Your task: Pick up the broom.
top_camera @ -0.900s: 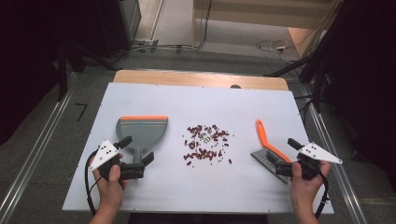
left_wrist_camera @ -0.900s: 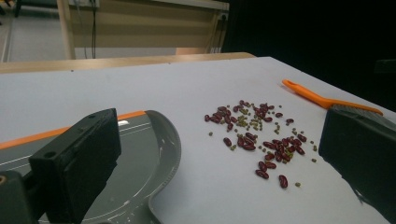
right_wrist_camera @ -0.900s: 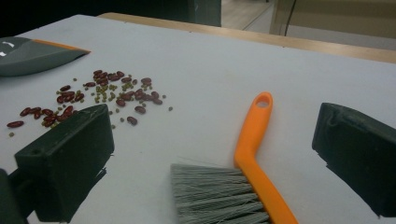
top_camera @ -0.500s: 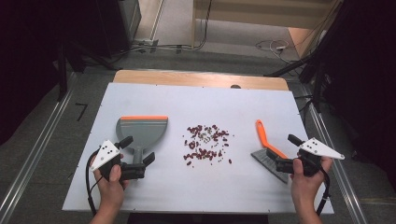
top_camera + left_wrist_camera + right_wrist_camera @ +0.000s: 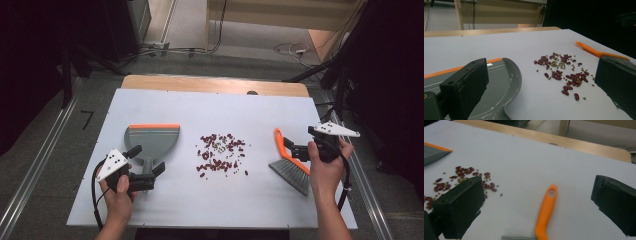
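- high view: dustpan [image 5: 152,140] lies left on the table [image 5: 260,107], beans [image 5: 221,152] are scattered mid-table, and the brush [image 5: 290,162] lies right. left gripper [image 5: 149,162] sits at the dustpan handle with its jaws spread; right gripper [image 5: 295,148] is just over the brush handle.
- left gripper view: jaws wide apart, pinching nothing, with the dustpan [image 5: 499,82] below and the beans [image 5: 561,72] ahead.
- right gripper view: jaws spread, the orange brush [image 5: 546,212] handle between them but untouched.

A matt white tabletop [image 5: 150,105] edged in bare wood is seen. The dustpan [image 5: 499,82] is glossy grey plastic, the brush handle [image 5: 546,212] smooth orange plastic, the beans [image 5: 564,72] shiny.
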Tool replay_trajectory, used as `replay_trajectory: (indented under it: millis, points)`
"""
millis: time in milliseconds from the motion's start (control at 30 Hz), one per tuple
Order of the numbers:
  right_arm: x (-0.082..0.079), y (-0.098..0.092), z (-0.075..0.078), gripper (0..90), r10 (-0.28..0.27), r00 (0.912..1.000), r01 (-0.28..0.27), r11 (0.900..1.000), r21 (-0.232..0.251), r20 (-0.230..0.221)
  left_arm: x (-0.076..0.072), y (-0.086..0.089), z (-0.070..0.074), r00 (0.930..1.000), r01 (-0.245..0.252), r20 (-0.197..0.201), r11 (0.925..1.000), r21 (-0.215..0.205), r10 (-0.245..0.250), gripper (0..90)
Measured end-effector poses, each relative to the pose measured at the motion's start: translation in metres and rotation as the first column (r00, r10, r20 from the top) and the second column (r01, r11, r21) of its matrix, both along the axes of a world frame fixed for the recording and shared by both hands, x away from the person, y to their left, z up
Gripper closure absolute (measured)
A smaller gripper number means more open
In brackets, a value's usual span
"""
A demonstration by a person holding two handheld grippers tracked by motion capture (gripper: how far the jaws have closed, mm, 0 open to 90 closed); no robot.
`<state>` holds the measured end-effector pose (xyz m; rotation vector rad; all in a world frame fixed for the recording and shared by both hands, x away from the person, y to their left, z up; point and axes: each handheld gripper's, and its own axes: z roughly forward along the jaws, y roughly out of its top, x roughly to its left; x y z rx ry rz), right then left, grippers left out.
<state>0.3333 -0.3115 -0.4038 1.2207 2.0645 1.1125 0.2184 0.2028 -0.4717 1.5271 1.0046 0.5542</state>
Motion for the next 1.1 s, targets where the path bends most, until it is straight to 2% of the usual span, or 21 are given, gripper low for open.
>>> replay_trajectory:
  millis: [100, 133, 167, 233, 300, 333, 367, 400, 433, 467, 533, 567, 700, 733, 767, 800, 833, 867, 967, 1000, 1100]
  points:
    - [0.010, 0.001, 0.003, 0.0, -0.009, 0.9994, 0.008, 1.000, -0.025, -0.034, 0.000, 0.000, 0.000, 1.0000, 0.002, -0.002, 1.0000, -0.003, -0.002, 0.0]
    - [0.018, 0.000, 0.002, 0.0, -0.006, 0.9975, 0.004, 0.999, -0.034, -0.071, 0.000, 0.000, 0.000, 1.0000, 0.003, -0.001, 1.0000, -0.001, -0.003, 0.0]
    - [0.018, 0.000, 0.002, 0.0, -0.006, 0.9975, 0.004, 0.999, -0.034, -0.071, 0.001, -0.001, -0.001, 1.0000, 0.003, -0.003, 1.0000, -0.002, -0.003, 0.0]
    - [0.027, 0.000, -0.009, 0.0, 0.002, 0.9919, -0.003, 1.000, -0.010, -0.127, 0.002, -0.001, -0.001, 1.0000, 0.008, -0.004, 1.0000, -0.001, -0.008, 0.0]
    - [0.033, 0.003, -0.019, 3.6, 0.002, 0.9840, -0.008, 0.999, -0.035, -0.178, 0.002, -0.002, -0.001, 0.9998, 0.017, -0.006, 0.9998, -0.001, -0.017, 0.0]
    - [0.033, 0.003, -0.019, 3.6, 0.002, 0.9840, -0.008, 0.999, -0.035, -0.178, 0.002, -0.002, -0.001, 0.9998, 0.017, -0.006, 0.9998, -0.001, -0.017, 0.0]
    - [0.037, 0.008, -0.027, 10.8, -0.009, 0.9745, -0.008, 0.997, -0.076, -0.224, 0.002, -0.002, -0.001, 0.9997, 0.022, -0.006, 0.9998, -0.001, -0.022, 0.0]
    - [0.038, 0.010, -0.030, 19.0, -0.020, 0.9685, -0.003, 0.996, -0.090, -0.248, 0.001, -0.002, -0.001, 0.9996, 0.026, -0.007, 0.9997, 0.003, -0.026, 0.0]
    - [0.038, 0.010, -0.030, 19.0, -0.020, 0.9685, -0.003, 0.996, -0.090, -0.248, 0.001, -0.002, -0.001, 0.9996, 0.026, -0.007, 0.9997, 0.003, -0.026, 0.0]
    - [0.039, 0.011, -0.036, 33.1, -0.048, 0.9611, 0.025, 0.996, -0.089, -0.272, 0.001, -0.002, -0.001, 0.9996, 0.028, -0.011, 0.9996, 0.006, -0.028, 0.0]
    - [0.040, 0.009, -0.040, 40.6, -0.033, 0.9551, 0.017, 0.998, -0.058, -0.294, 0.001, -0.002, -0.001, 0.9995, 0.029, -0.013, 0.9995, 0.007, -0.029, 0.0]
    - [0.040, 0.007, -0.042, 44.0, -0.035, 0.9470, 0.018, 0.998, -0.056, -0.319, 0.001, -0.002, -0.001, 0.9995, 0.029, -0.013, 0.9995, 0.007, -0.029, 0.0]
    - [0.039, 0.002, -0.051, 50.3, -0.059, 0.9189, 0.033, 0.997, -0.074, -0.390, 0.000, -0.003, -0.001, 0.9993, 0.036, -0.013, 0.9993, 0.007, -0.035, 0.0]
    - [0.039, 0.002, -0.051, 50.3, -0.059, 0.9189, 0.033, 0.997, -0.074, -0.390, 0.000, -0.003, -0.001, 0.9992, 0.037, -0.014, 0.9993, 0.009, -0.036, 0.0]
    - [0.037, 0.000, -0.055, 57.6, -0.052, 0.9147, 0.022, 0.997, -0.080, -0.401, 0.000, -0.004, -0.001, 0.9991, 0.040, -0.014, 0.9992, 0.011, -0.040, 0.0]
    - [0.037, 0.001, -0.056, 57.7, -0.051, 0.9040, 0.025, 0.997, -0.068, -0.425, 0.000, -0.005, -0.001, 0.9990, 0.043, -0.015, 0.9990, 0.010, -0.043, 0.0]
    - [0.037, 0.001, -0.056, 57.7, -0.051, 0.9040, 0.025, 0.997, -0.068, -0.425, 0.000, -0.005, -0.001, 0.9990, 0.043, -0.015, 0.9990, 0.010, -0.043, 0.0]
    - [0.037, 0.003, -0.059, 57.4, -0.050, 0.8895, 0.025, 0.998, -0.061, -0.454, 0.000, -0.005, -0.001, 0.9989, 0.045, -0.016, 0.9989, 0.011, -0.045, 0.0]
    - [0.037, 0.009, -0.063, 56.9, -0.099, 0.8901, 0.036, 0.988, -0.148, -0.445, 0.000, -0.006, -0.001, 0.9988, 0.046, -0.015, 0.9988, 0.014, -0.046, 0.0]
    - [0.037, 0.009, -0.063, 56.9, -0.099, 0.8901, 0.036, 0.988, -0.148, -0.445, 0.000, -0.006, -0.001, 0.9988, 0.046, -0.016, 0.9988, 0.015, -0.046, 0.0]
    - [0.036, 0.015, -0.068, 59.7, -0.131, 0.8776, 0.032, 0.976, -0.217, -0.461, 0.000, -0.006, -0.002, 0.9988, 0.048, -0.015, 0.9988, 0.013, -0.048, 0.0]
